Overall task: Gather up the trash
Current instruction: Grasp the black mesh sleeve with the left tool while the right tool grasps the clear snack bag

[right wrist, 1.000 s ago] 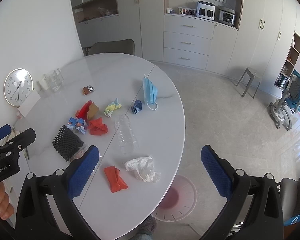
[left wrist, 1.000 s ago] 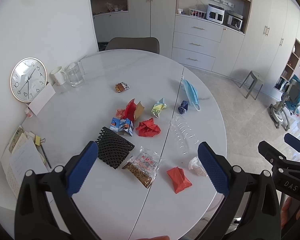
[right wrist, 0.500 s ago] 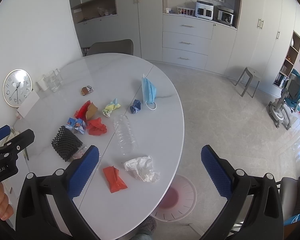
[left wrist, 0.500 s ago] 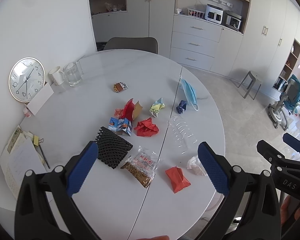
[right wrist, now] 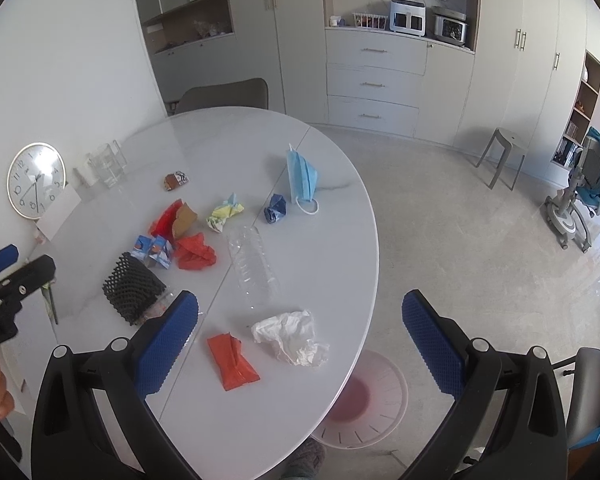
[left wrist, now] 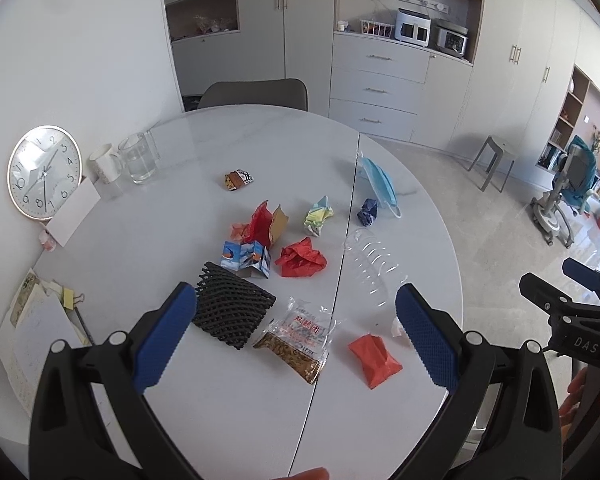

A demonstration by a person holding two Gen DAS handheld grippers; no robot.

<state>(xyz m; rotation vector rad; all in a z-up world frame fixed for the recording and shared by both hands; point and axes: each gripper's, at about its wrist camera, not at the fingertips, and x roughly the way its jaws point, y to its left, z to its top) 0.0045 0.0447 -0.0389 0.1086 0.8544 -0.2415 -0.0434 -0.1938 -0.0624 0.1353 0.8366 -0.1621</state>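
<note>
Trash lies scattered on the round white table: a black foam net, a snack bag, a red wrapper, red crumpled paper, a clear bottle and a blue face mask. A white crumpled tissue lies near the table's edge. My left gripper is open and empty, high above the snack bag. My right gripper is open and empty above the tissue. A white trash bin stands on the floor under the table edge.
A wall clock, a mug, a glass jug and papers sit along the table's left side. A grey chair stands behind the table. A stool stands on the floor to the right.
Both grippers have drifted slightly up and back, so the table items sit a little lower and smaller in view. Both stay open and empty.
</note>
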